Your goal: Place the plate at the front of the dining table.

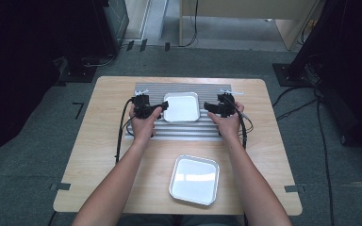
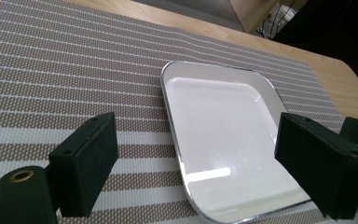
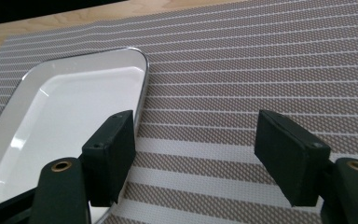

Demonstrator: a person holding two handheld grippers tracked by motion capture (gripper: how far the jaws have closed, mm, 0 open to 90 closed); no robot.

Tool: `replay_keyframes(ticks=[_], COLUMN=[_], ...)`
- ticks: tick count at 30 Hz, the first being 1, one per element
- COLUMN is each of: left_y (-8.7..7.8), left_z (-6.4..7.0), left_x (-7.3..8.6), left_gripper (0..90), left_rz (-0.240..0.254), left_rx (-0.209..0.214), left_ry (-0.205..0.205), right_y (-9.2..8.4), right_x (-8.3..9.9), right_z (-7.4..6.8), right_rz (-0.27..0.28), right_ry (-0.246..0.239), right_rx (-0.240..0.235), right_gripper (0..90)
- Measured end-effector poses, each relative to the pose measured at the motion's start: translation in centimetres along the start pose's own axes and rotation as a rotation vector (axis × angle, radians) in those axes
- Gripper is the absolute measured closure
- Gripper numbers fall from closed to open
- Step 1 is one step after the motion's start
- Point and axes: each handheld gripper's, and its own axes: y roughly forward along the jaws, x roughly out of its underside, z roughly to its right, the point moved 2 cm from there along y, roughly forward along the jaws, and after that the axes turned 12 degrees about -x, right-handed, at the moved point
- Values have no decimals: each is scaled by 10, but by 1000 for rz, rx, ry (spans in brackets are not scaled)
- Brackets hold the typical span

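- L gripper [image 1: 161, 108]: jaws spread wide, nothing clamped; hovering just off left rim of white tray [image 1: 182, 106], tips aimed at it.
- In left gripper view: tray [image 2: 223, 140] lying between the two black pads [image 2: 93, 158] and past them, nearer the right-hand pad, rim not pinched.
- R gripper [image 1: 209, 108]: jaws apart, released, nothing btw them; sitting just off right rim of same tray.
- In right gripper view: tray [image 3: 70, 112] off toward its left pad, rim running just behind that pad; striped mat [image 3: 242, 84] showing btw pads.
- Tray flat on striped mat [image 1: 146, 89], mid-mat, squarely btw both grippers.
- 2nd white tray [image 1: 194, 180] on bare wood table [image 1: 99, 155], well back from both grippers, btw the forearms, nearer the person.
- Cables trailing back from each gripper along the wrists.
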Motion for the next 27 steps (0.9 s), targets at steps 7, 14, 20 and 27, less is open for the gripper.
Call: replay_keyframes(ticks=[7, 14, 20, 27], left_y=[-9, -18, -30, -51], left_z=[0, -2, -9, -12], left_x=[12, 27, 34, 46], left_gripper=[136, 136, 137, 138], left_rz=[-15, -31, -32, -8], left_rx=[-15, -11, -3, -37], left_ry=[47, 91, 105, 205], right_y=[-16, -29, -43, -57], right_x=[9, 15, 20, 33], right_z=[0, -7, -11, -14], right_rz=[14, -6, -12, 48], right_ry=[-74, -162, -199, -213], right_rx=[-41, -30, -26, 32], right_gripper=[265, 166, 144, 132])
